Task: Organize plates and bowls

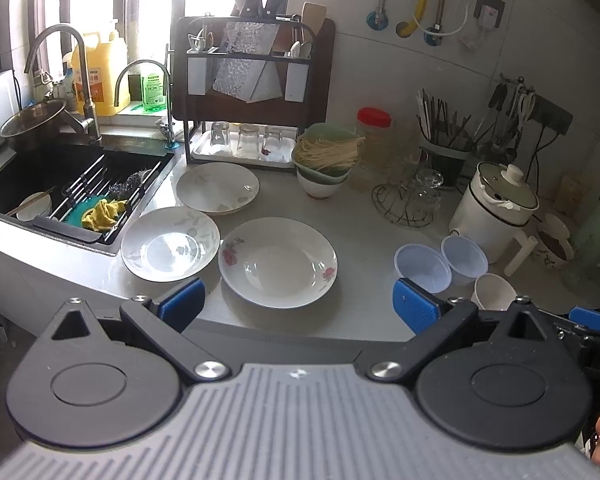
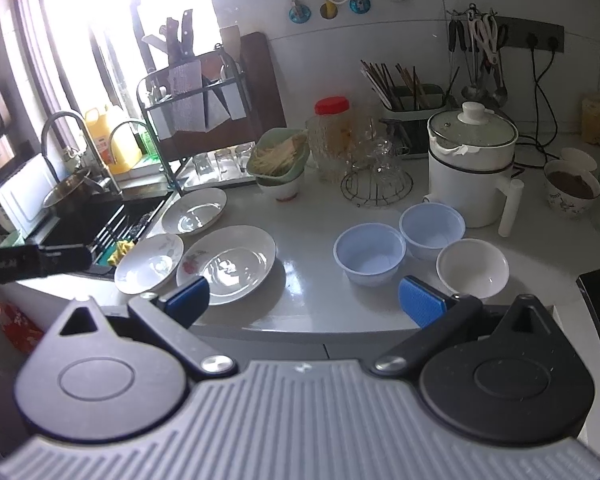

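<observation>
Three white plates lie on the grey counter: a rose-patterned plate [image 1: 278, 261] [image 2: 227, 265] nearest, a leaf-patterned plate [image 1: 170, 243] [image 2: 149, 263] to its left by the sink, and a third plate [image 1: 217, 187] [image 2: 194, 211] behind. Two pale blue bowls [image 1: 422, 267] [image 1: 464, 255] [image 2: 369, 253] [image 2: 432, 225] and a white bowl [image 1: 495, 291] [image 2: 472, 267] stand to the right. My left gripper [image 1: 298, 306] is open and empty, just short of the rose plate. My right gripper [image 2: 304, 302] is open and empty, at the counter's front edge between plates and bowls.
A sink [image 1: 60, 184] with a rack and cloth is at the left. A dish rack with glasses [image 1: 244, 140], stacked bowls holding noodles [image 1: 326, 160], a red-lidded jar [image 1: 374, 132], a wire glass stand [image 1: 410, 200] and a white electric pot [image 1: 496, 208] line the back.
</observation>
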Available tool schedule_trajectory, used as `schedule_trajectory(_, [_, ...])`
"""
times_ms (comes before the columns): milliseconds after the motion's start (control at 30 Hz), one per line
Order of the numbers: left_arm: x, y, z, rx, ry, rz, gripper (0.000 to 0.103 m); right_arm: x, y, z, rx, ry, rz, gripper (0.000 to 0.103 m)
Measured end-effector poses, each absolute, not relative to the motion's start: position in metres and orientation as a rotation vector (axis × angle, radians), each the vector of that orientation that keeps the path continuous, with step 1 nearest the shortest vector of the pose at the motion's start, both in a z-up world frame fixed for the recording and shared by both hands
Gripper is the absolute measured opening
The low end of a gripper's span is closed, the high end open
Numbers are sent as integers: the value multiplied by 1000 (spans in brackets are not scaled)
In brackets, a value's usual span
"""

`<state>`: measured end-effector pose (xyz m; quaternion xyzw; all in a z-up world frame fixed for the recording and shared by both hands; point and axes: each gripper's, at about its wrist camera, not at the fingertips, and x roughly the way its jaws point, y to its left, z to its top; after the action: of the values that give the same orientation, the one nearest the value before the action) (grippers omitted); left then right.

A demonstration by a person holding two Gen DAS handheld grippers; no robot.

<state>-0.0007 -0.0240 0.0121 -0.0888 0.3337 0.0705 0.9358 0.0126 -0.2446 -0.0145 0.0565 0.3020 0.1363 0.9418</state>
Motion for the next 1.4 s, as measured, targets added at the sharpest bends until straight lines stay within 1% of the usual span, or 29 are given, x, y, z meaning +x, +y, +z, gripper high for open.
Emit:
schedule_trajectory(400, [9, -29, 3, -195, 699, 166, 102, 20, -249, -28, 154, 654, 316, 103])
schedule_trajectory(533, [22, -26, -1, -243, 731, 177, 102, 24, -257, -30, 182, 626, 323, 102])
schedule_trajectory(567, [24, -27, -1, -230, 725, 184, 102, 24, -260, -30, 197, 612, 327, 100])
schedule_trajectory(733, [36, -29, -2, -216, 722, 201, 102, 31, -267, -31, 188, 597, 341, 100])
schedule_trajectory(867, [45, -26, -15, -245, 740, 192, 102, 35, -267, -40, 189, 612, 381, 100])
schedule_trajectory(1133, [47, -7, -41, -261, 784, 204, 102, 41, -250, -52, 178, 631, 435, 99])
schedule_trajectory(1233, [53, 8, -51, -270, 798, 196, 102, 47, -239, -58, 174, 642, 430, 97])
schedule_trajectory(1400, [78, 42, -67, -282, 822, 165, 102, 60, -210, -68, 165, 662, 423, 95])
